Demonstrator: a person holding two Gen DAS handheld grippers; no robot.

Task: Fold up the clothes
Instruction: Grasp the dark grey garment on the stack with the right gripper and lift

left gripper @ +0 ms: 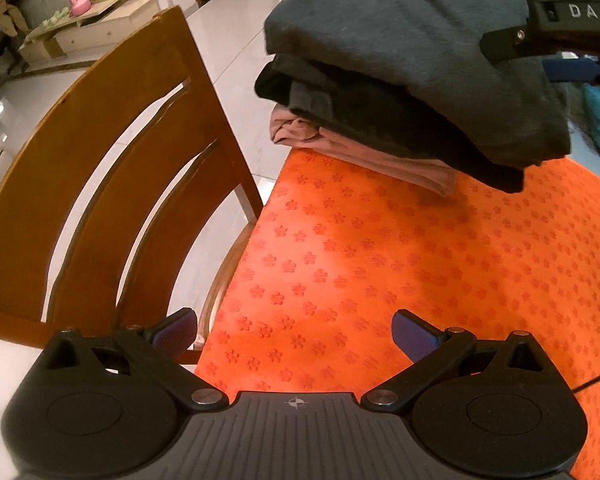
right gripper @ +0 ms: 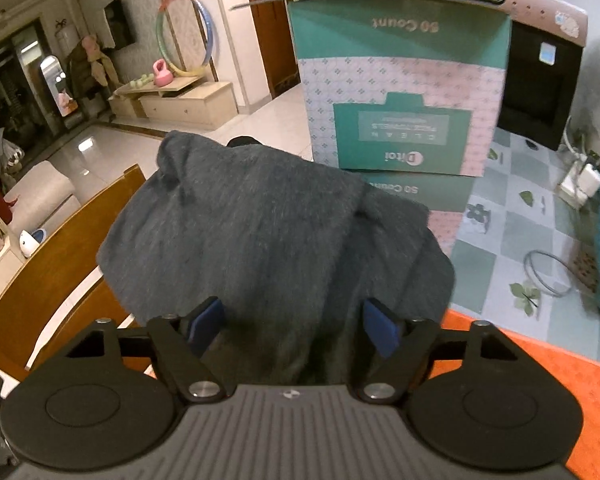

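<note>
Left wrist view shows the stack of folded clothes point(left gripper: 400, 92) sitting at the far left corner of the orange mat point(left gripper: 380, 272), just beside the wooden chair point(left gripper: 100, 184) that stands off the mat's left edge. A dark grey garment point(left gripper: 400, 40) lies on top, over a black piece and a pinkish one at the bottom. The left gripper point(left gripper: 294, 334) hangs over bare mat near the near edge, fingers wide apart with nothing between them, well apart from the stack, tipped steeply down.

From the right wrist view, the right gripper point(right gripper: 294, 330) is the nearer one by far: the grey garment point(right gripper: 268, 240) runs straight out ahead of it, its long axis roughly in line with the fingers, and its near end lies between the two blue pads point(right gripper: 206, 326). The pads stand to either side of the cloth with a gap showing, so I judge the fingers apart and not pinching, though the fold bulges close to them. This gripper slants down at a gentler angle than the left, and its body shows at the top right of the left view, above the stack.

Behind the garment stand green and pink cardboard boxes point(right gripper: 404, 92) on the checked floor covering point(right gripper: 512, 208)
</note>
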